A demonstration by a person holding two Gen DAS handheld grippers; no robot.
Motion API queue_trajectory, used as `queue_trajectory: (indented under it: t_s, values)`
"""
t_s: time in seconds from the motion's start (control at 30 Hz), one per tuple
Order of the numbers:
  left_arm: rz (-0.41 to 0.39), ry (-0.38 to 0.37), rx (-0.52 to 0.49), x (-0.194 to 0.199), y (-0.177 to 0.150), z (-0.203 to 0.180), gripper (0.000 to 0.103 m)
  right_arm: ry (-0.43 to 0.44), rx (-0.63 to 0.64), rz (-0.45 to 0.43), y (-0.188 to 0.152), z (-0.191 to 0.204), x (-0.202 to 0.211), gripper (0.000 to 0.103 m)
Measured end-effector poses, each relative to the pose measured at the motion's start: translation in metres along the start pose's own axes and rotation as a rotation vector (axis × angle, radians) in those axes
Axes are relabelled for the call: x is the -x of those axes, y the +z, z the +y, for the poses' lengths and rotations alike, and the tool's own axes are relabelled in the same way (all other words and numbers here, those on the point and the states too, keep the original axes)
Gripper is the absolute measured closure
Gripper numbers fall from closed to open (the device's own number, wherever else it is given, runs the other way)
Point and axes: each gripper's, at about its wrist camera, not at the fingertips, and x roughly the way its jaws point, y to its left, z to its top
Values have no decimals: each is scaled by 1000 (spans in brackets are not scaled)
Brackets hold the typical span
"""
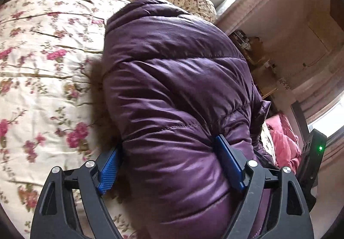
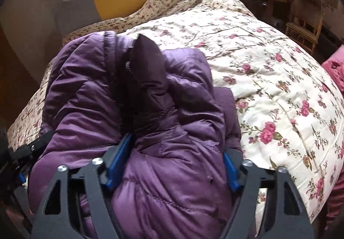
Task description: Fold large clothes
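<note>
Across the whole frame we've got the bed, its floral quilt (image 2: 268,80) spreading to the right, and the purple down jacket (image 2: 133,110) heaped at centre-left of the right wrist view, filling the middle of the left wrist view. It looks bunched into a thick bundle, so we judge the fold is well along. The left tool (image 1: 169,163) straddles a fat roll of jacket, blue pads pressed into the fabric on both sides, gripping it. The right tool (image 2: 174,163) is likewise clamped on a puffy fold at lower centre. For this step we'd move both together, keep the slippery shell taut, and lay it flat, pressing air out. A brown fur trim (image 1: 99,90) peeks at the jacket's left edge.
</note>
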Motion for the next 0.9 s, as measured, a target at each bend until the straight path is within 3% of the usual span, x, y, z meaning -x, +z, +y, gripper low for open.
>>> queue_trajectory:
  t_s: [0.1, 0.23, 0.4, 0.67, 0.9]
  values:
    - [-6, -7, -29, 0, 1, -5, 29, 5, 23, -9, -3, 6, 0, 48]
    - [-26, -4, -82, 12, 0, -12, 48, -19, 88, -40, -7, 20, 8, 62]
    - [-38, -17, -113, 31, -2, -12, 55, -35, 152, -61, -7, 39, 17, 77]
    - [-131, 6, -91, 94, -8, 17, 56, 58, 263, -64, -21, 109, 34, 82]
    - [-262, 105, -42, 186, -20, 69, 56, 187, 387, -58, -47, 204, 45, 82]
